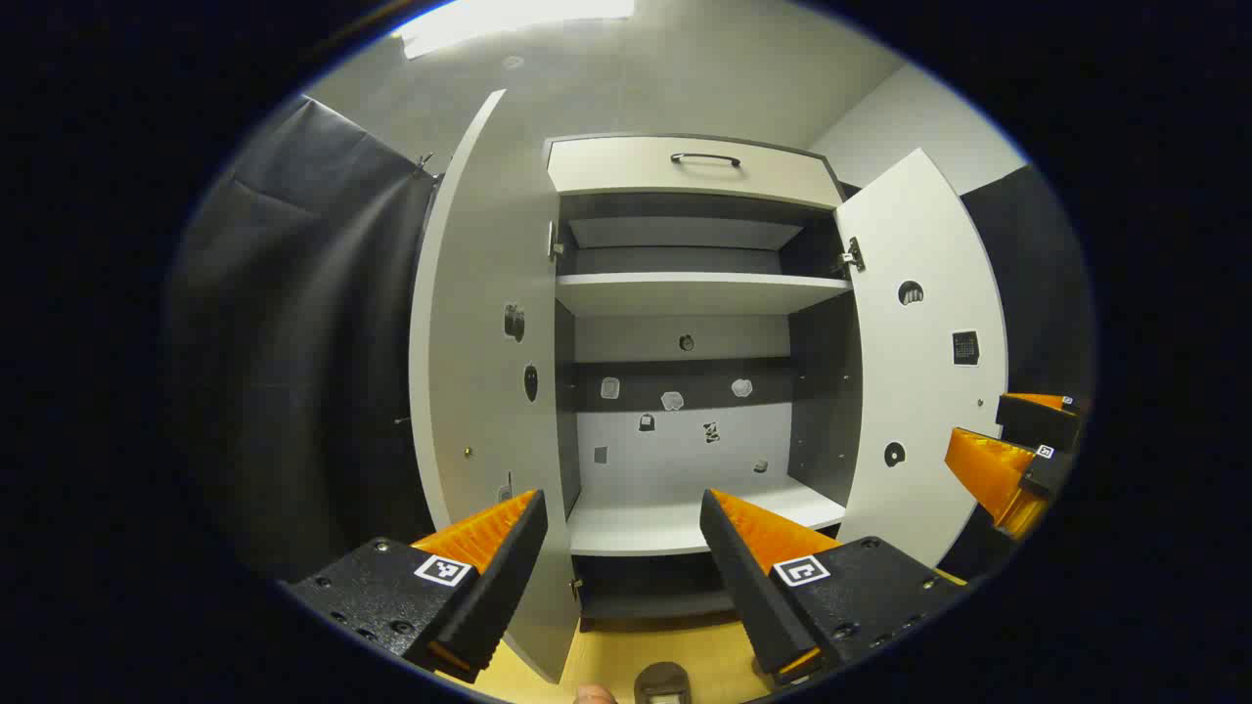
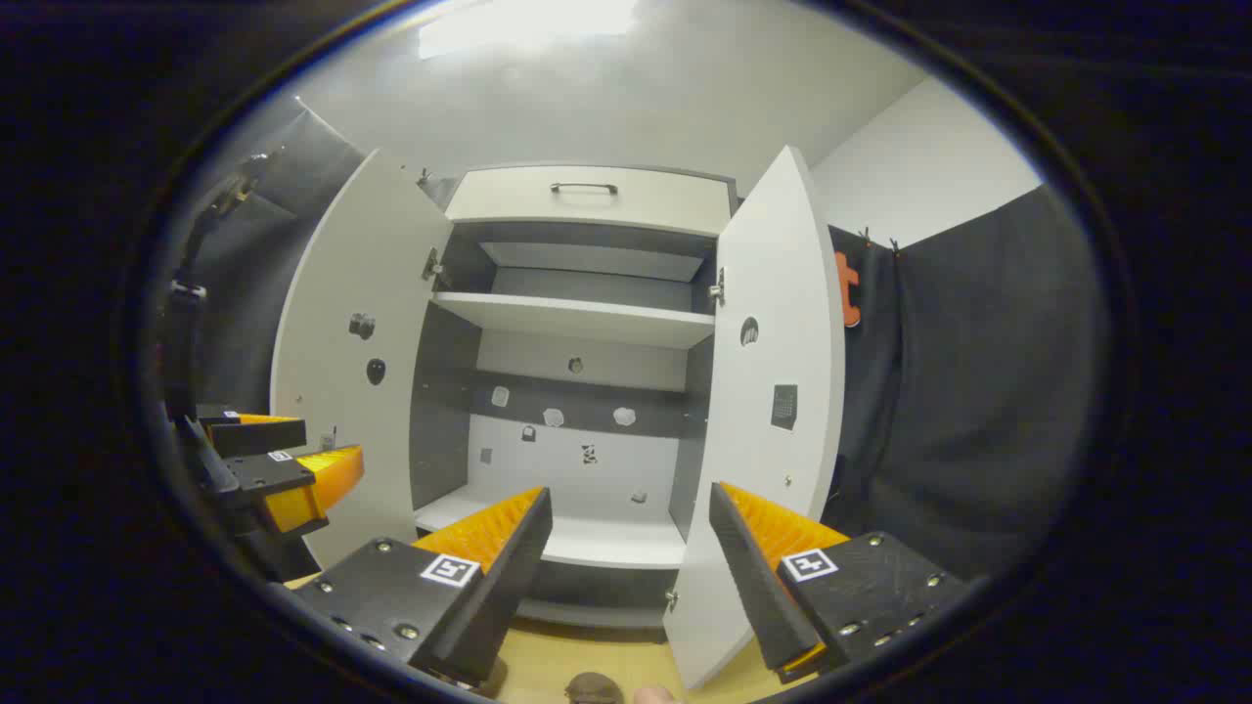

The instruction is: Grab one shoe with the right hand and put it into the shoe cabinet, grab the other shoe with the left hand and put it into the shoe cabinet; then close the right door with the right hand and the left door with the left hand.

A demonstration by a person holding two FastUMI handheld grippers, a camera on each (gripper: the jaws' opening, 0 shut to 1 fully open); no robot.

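shoe cabinet point(image 1: 685, 293): stands straight ahead on the wooden floor point(image 1: 626, 655), both doors swung wide, shelves bare.
left door point(image 1: 484, 372): open, just past the left gripper's left finger.
right door point(image 2: 773, 391): open, its lower edge between the right gripper's fingers in the right gripper view.
drawer point(image 1: 690, 168): at the cabinet top, closed, dark handle.
left gripper point(image 1: 621, 533): fingers spread apart, grasping nothing.
right gripper point(image 2: 631, 533): fingers spread apart, grasping nothing.
shoe point(image 1: 662, 684): a dark toe at the bottom edge, on the floor below the cabinet.
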